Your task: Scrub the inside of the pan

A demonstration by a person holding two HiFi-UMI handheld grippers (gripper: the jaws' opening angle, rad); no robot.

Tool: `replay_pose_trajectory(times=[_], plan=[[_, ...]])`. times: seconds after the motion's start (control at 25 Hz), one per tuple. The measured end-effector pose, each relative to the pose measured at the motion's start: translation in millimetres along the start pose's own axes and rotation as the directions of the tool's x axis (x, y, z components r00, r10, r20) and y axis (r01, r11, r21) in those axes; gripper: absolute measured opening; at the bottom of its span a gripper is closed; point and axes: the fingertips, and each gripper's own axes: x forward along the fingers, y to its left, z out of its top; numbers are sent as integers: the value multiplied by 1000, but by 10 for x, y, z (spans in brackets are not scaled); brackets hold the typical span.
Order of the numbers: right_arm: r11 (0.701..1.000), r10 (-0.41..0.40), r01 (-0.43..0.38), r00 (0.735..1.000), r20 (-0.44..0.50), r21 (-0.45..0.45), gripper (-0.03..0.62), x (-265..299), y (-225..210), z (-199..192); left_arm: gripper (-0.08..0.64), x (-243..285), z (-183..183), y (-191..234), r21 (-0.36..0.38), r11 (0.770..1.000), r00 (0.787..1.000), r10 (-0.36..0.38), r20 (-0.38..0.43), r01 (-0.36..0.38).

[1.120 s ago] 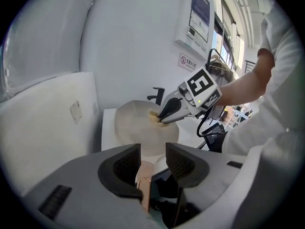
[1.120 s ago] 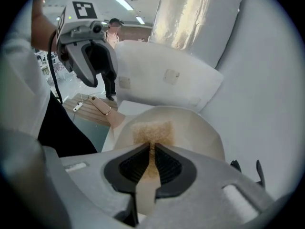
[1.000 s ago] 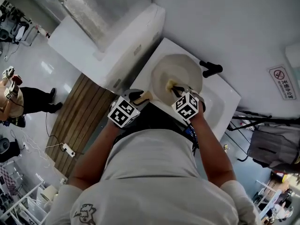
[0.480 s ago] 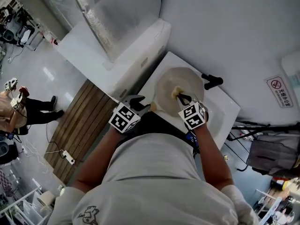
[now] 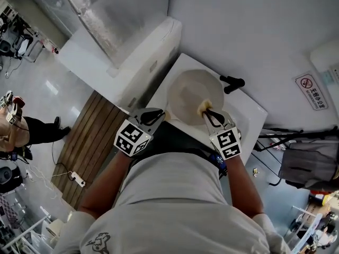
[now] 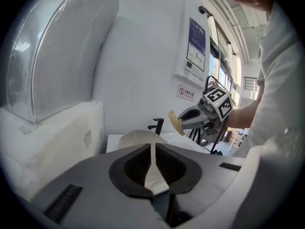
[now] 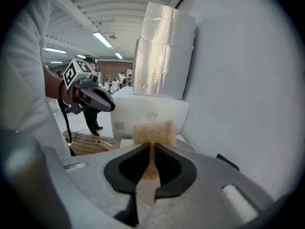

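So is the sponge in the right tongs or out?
In. The right tongs are shut on the sponge, which sticks out past their tips.

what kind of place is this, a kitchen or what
Probably a mock washing-up station in a lab or workshop hall: a white sink with a black tap, a no-smoking sign, and ceiling strip lights.

Pale grey T-shirt (image 5: 175, 205), short sleeves (image 5: 69, 232); grey hand-held grippers (image 5: 159, 113) (image 5: 205, 111), black-white marker cubes (image 5: 131, 137) (image 5: 228, 143).
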Motion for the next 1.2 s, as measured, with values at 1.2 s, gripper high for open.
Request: replay_pose_trajectory(times=[1.2], plan=[[992, 113, -124, 959, 259, 25, 35, -2666, 493, -1132, -2, -85, 105, -2954, -20, 992, 982, 130, 134, -128]])
